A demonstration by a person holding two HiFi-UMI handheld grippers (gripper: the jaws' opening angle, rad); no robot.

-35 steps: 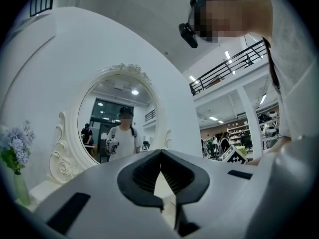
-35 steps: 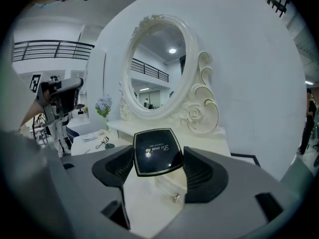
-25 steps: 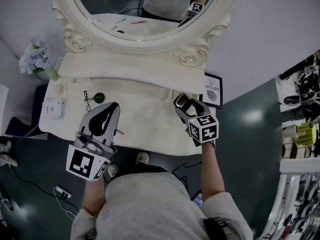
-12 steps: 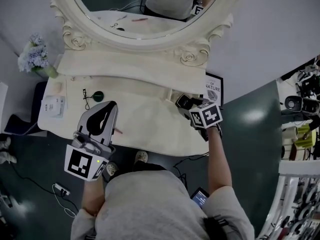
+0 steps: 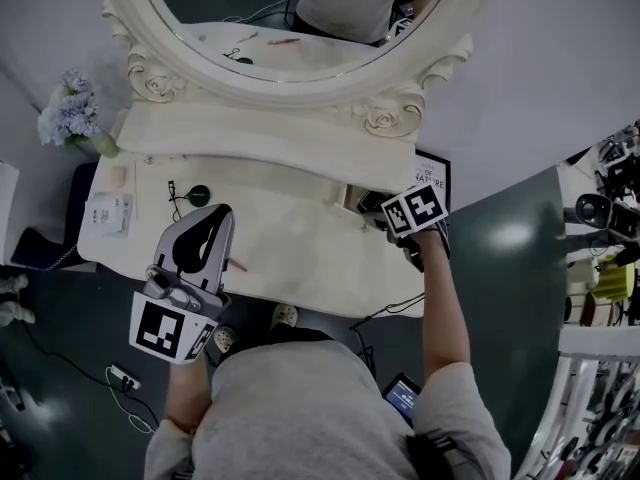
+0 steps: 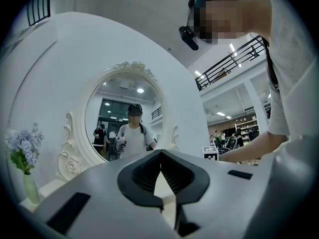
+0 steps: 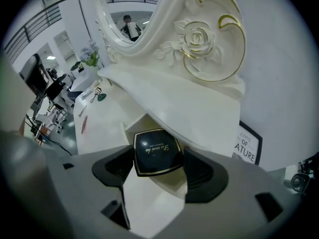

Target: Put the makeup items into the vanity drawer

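Black compact (image 7: pixel 157 152) in R gripper (image 7: pixel 159 164) jaws, at open drawer (image 7: pixel 128 122)

- Read "OF" above "ATURE" on framed sign (image 7: pixel 246 147), lower right of right gripper view.
- Showed gold script on black compact (image 7: pixel 157 151), centre of same view, too small to read.

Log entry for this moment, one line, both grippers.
right gripper: shut on black compact at open drawer | left gripper: shut, empty, over vanity top | pink stick, green round item not yet stowed
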